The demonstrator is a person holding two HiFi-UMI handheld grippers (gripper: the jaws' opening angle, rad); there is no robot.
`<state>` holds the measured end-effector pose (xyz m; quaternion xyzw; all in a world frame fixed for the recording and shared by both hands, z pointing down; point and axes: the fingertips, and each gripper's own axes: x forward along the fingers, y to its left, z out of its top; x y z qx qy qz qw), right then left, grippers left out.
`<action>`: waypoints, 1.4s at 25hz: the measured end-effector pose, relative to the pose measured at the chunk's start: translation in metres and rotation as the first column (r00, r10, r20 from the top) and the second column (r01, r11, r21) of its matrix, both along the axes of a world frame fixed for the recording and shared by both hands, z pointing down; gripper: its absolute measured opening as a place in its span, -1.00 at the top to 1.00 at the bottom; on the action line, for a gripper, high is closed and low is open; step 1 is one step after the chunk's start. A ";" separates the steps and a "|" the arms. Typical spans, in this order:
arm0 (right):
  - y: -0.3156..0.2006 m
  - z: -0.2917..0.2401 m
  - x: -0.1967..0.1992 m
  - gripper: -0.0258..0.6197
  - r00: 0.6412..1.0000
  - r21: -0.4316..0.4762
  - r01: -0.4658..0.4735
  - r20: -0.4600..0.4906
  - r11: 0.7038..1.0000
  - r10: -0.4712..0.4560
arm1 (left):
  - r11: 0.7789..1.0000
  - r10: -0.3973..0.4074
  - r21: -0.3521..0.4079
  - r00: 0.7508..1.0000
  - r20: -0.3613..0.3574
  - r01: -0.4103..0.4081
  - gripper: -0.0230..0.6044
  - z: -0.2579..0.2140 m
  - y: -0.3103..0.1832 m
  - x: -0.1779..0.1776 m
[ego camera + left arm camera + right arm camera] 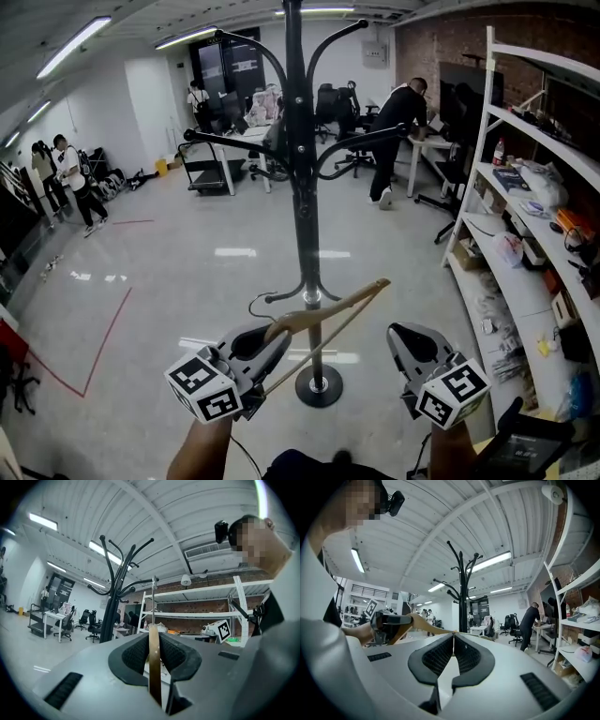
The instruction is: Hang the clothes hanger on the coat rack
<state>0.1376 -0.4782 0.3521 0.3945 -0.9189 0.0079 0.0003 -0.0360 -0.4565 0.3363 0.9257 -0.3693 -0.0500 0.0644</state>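
Glossy grey floor (169, 281), white shelving (476, 141), black coat rack (302, 216)

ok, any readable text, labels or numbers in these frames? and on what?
No legible text in any view.
Left cube, right cube: black-and-white square markers only, no letters or digits.
Bottle label and other print on the shelf: too small to read.
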 end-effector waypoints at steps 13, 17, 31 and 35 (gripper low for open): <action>-0.078 -0.018 -0.013 0.90 0.996 0.021 -0.083 0.027 0.996 0.082 | 0.983 0.158 0.084 0.983 0.090 -0.165 0.76 -0.045 -0.094 -0.006; -0.094 -0.021 -0.020 0.90 0.994 0.033 -0.108 0.014 0.994 0.107 | 0.972 0.206 0.085 0.970 0.129 -0.217 0.76 -0.049 -0.126 -0.004; -0.129 -0.013 -0.012 0.90 0.981 0.023 -0.192 0.015 0.981 0.191 | 0.916 0.396 0.011 0.908 0.137 -0.401 0.76 -0.026 -0.181 0.025; -0.132 -0.009 -0.007 0.90 0.978 0.012 -0.206 0.015 0.978 0.206 | 0.904 0.423 -0.010 0.894 0.147 -0.427 0.76 -0.016 -0.183 0.030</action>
